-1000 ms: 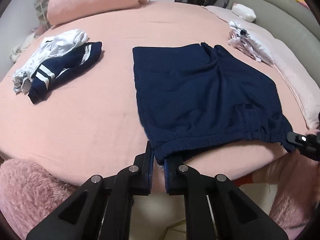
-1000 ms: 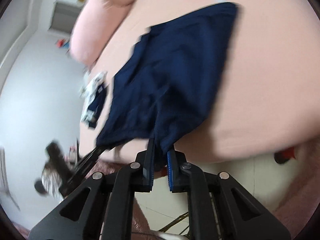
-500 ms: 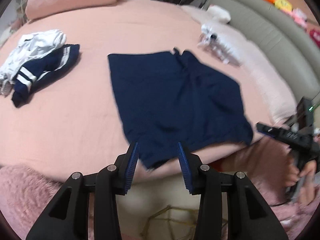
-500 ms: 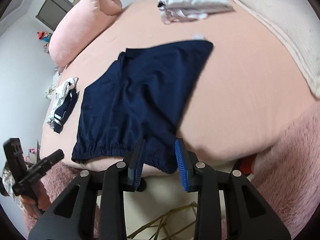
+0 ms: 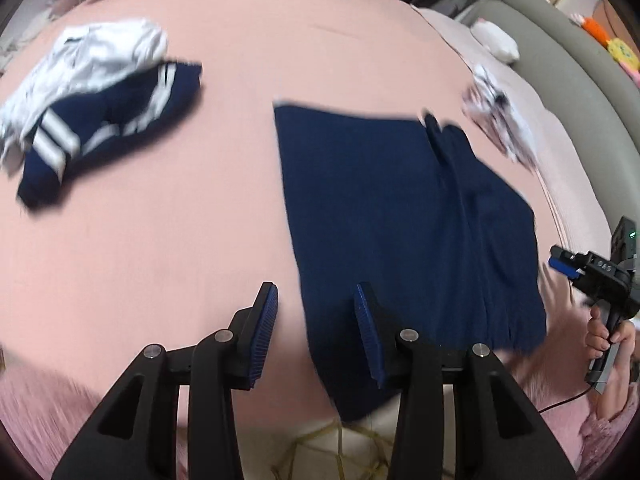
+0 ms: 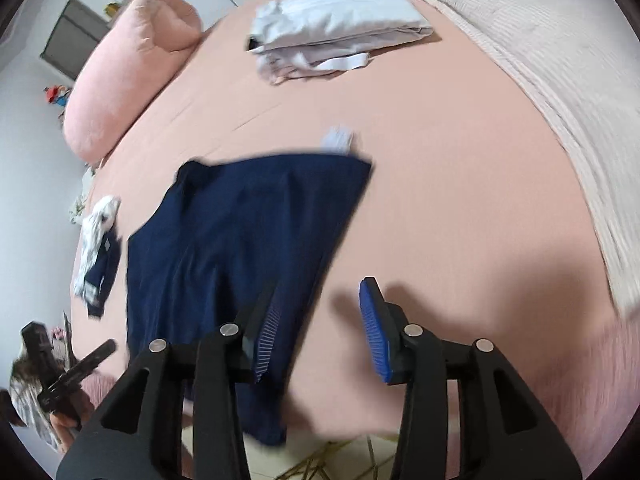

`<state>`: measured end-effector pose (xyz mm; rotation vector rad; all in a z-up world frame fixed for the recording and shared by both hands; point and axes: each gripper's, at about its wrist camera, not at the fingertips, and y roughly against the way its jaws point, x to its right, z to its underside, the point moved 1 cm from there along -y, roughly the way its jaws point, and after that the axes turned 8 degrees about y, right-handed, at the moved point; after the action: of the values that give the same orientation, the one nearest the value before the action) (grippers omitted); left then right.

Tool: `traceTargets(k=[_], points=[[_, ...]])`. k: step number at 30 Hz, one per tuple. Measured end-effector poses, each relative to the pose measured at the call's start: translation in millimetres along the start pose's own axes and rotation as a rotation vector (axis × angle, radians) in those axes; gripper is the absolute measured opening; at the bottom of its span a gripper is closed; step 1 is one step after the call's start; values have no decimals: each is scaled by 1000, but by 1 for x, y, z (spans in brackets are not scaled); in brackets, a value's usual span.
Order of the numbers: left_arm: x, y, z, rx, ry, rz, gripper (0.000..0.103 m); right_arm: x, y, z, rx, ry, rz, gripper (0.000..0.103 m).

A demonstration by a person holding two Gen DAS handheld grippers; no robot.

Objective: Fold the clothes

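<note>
Both grippers have let go of the navy shorts point(image 5: 404, 216), which now lie flat on the pink bed point(image 5: 168, 248); the left gripper point(image 5: 316, 332) and right gripper point(image 6: 320, 332) have just spread their fingers, nothing clamped. Two other clothing piles, apparently, lie apart: one striped heap point(image 5: 92, 120), one white stack point(image 6: 336, 28).

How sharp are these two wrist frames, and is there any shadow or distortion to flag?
Left wrist view: motion blur smears the navy blue fabric shorts and the white-striped navy garment; fisheye bulges the pink bed sheet. Right wrist view: shorts edges blurred too, a soft shadow falls beside the right hand-held gripper, which stays crisp.
</note>
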<state>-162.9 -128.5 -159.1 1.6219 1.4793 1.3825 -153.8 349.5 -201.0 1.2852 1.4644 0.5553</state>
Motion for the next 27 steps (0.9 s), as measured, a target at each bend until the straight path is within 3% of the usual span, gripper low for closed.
traceTargets(k=[3, 6, 7, 8, 11, 18, 19, 21, 22, 25, 27], points=[[2, -15, -31, -3, 23, 28, 42, 18, -32, -33, -34, -44, -11, 41], [-3, -37, -55, 4, 75, 65, 42, 19, -47, -55, -23, -6, -5, 41], [-5, -44, -63, 6, 95, 80, 42, 17, -50, -59, -16, 10, -3, 36], [-8, -54, -71, 0, 120, 89, 42, 14, -54, -62, -20, 34, 19, 13], [-16, -73, -84, -24, 184, 113, 42, 2, -59, -66, -29, 130, 79, 5], [0, -74, -83, 35, 127, 90, 42, -11, -47, -92, 47, 294, 254, 5], [1, -76, -84, 42, 116, 85, 42, -9, -46, -99, 48, 306, 248, 5], [2, -78, -85, 52, 91, 73, 42, -4, -58, -105, -8, 317, 273, 11], [3, -79, -85, 57, 78, 67, 42, 0, -68, -107, -44, 322, 304, 27], [6, -73, -84, 71, 51, 57, 42, 1, -59, -99, -18, 304, 322, 28], [9, -66, -83, 100, 18, 12, 42, -4, -52, -90, 0, 311, 322, 28]])
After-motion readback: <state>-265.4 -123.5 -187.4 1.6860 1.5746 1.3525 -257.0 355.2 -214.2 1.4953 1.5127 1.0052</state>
